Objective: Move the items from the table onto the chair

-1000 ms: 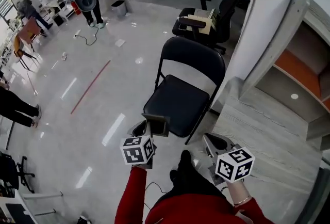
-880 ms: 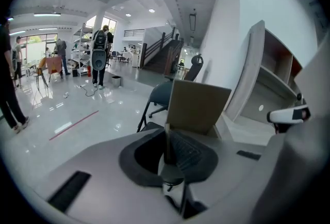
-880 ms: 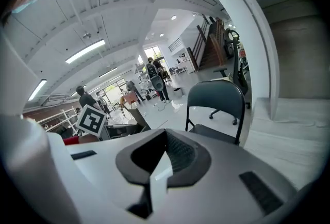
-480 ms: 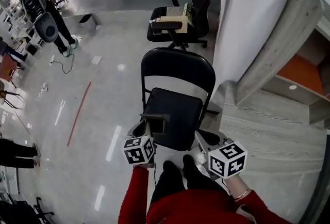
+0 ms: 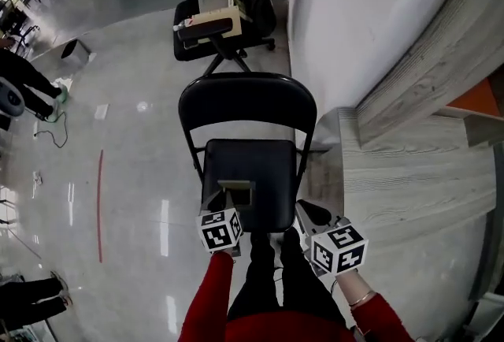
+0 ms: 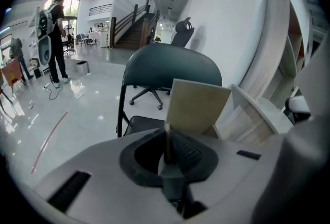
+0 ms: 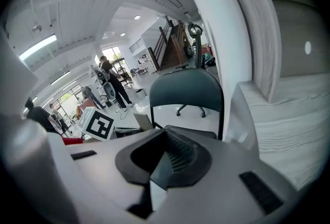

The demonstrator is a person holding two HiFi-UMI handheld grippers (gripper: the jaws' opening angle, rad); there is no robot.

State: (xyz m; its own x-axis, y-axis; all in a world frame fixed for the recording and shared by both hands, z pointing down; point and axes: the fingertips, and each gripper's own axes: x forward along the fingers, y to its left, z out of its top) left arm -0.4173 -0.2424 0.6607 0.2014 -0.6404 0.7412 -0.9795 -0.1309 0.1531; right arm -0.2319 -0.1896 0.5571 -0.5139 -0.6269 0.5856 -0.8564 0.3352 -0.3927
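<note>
**Left gripper holds a thin board over the chair's front edge**

The left gripper is closed narrowly on a thin tan board, pinching it by its lower edge. In the left gripper view the board rises from the jaws, with the pads pressed against both its faces. From the head view the board sits above the front edge of the black folding chair, towards the seat's front left corner. Whether it touches the seat cannot be told.

The right gripper hangs just off the seat's front right corner, between the chair and the grey wood-grain table. Its own view shows the jaws brought together with nothing between them.

The chair faces the person, its curved backrest at the far edge of the seat. The table stands just beside the chair's right side, against a white wall. Both of the person's sleeves are red, and dark trouser legs show below the seat's front edge.

Beyond the backrest stands a black office chair with flat boxes on its seat. A red line marks the glossy floor to the left.
</note>
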